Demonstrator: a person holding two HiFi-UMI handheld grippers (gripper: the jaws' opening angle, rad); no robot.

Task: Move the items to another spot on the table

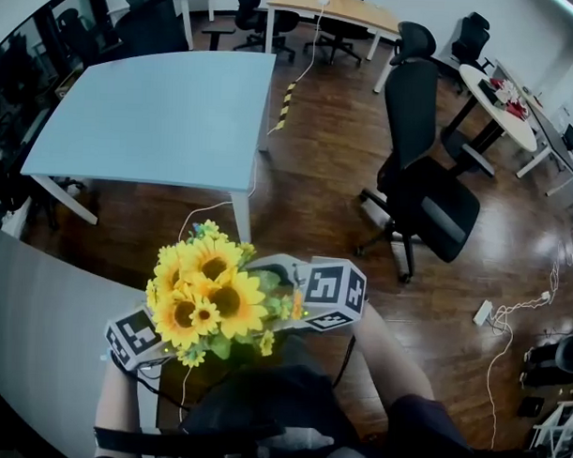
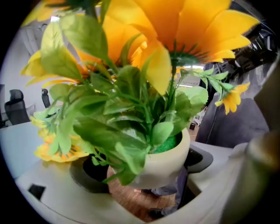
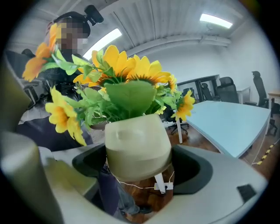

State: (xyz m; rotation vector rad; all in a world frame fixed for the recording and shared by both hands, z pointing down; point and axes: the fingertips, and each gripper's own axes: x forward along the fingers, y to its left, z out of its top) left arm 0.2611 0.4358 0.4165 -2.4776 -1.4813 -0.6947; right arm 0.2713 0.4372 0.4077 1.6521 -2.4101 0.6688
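Looking down in the head view, a bunch of yellow sunflowers (image 1: 204, 296) is carried close to the person's body, above the brown wooden floor (image 1: 316, 177). The left gripper (image 1: 137, 340) sits at its near-left and the right gripper (image 1: 331, 293) at its right, both touching the bunch. A grey table (image 1: 34, 327) lies at the near left. A light blue table (image 1: 168, 116) stands farther off, well apart from the flowers. A black office chair (image 1: 424, 181) is to the right.

In the left gripper view, a cream flower pot (image 2: 168, 159) stands tilted between the jaws of the left gripper (image 2: 140, 175). The right-hand jaw pad presses on the pot's wall. Green leaves (image 2: 122, 109) hang over the other side and hide the contact there. Floor shows beneath the pot, so it is off any surface. A large orange-yellow flower head (image 2: 175, 26) fills the top of the view.

In the right gripper view, the same flower pot (image 3: 138, 146) sits upright between the jaws of the right gripper (image 3: 140, 168). Both dark pads are closed against its sides. Sunflowers (image 3: 127, 65) rise from it, and the light blue table (image 3: 227, 124) is beyond at the right. The person's dark clothing (image 3: 43, 127) is at the left.
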